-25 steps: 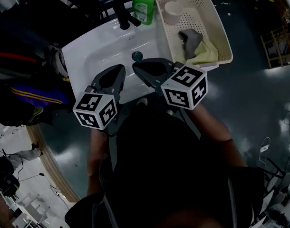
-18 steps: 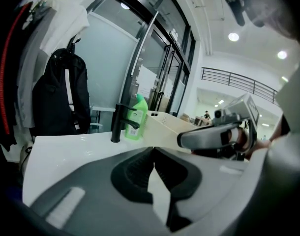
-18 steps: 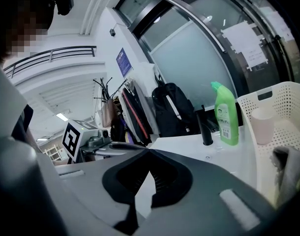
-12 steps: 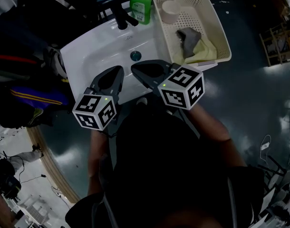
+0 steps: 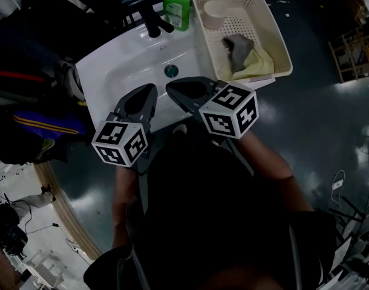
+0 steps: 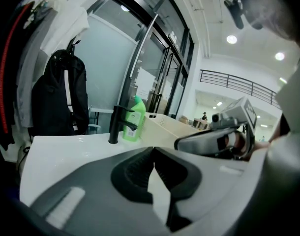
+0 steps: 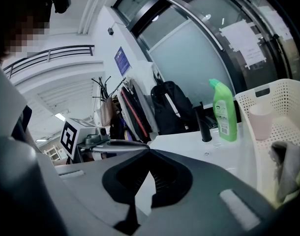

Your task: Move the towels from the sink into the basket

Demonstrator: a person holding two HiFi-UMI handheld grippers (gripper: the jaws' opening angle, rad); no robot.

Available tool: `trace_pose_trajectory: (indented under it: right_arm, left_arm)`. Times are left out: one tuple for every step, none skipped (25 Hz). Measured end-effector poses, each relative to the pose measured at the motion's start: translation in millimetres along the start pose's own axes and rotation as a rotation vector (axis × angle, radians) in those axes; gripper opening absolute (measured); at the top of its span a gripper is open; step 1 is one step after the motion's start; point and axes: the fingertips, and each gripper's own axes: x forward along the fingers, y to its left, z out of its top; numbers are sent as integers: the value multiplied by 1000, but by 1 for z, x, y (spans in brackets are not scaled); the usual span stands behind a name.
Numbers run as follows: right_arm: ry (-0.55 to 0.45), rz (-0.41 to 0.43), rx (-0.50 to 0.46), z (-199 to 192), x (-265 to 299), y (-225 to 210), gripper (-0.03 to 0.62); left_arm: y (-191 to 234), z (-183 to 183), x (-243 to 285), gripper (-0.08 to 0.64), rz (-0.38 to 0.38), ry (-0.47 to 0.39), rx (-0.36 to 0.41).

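We rest the left gripper (image 5: 152,89) and right gripper (image 5: 169,87) closed and empty at centre frame, judging the job done. The grey cloth towel (image 5: 236,46) and pale yellow towel (image 5: 263,64) lie in the cream perforated plastic basket (image 5: 280,41) at upper right, leaving the white ceramic sink (image 5: 124,59) bare.

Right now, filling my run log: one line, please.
white sink: no towel visible; cream plastic basket: grey towel, yellow towel; left gripper, right gripper: shut, empty

Head view: dim and underexposed. The white ceramic sink (image 5: 118,65) and cream perforated plastic basket (image 5: 281,41) read brightest, and pale glare patches lie on the glossy dark floor (image 5: 317,113). Both gripper views: brighter, lit by round ceiling lamps (image 6: 231,39) and the frosted glass wall panel (image 6: 103,68). Strong fisheye bending, dark vignetted corners, nearest foreground soft.
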Motion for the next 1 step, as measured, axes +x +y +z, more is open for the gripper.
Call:
trace_pose_trajectory:
  right_arm:
    - [0, 2, 0, 0, 0, 1, -2]
  left_arm:
    - [0, 0, -1, 9, 0, -1, 0]
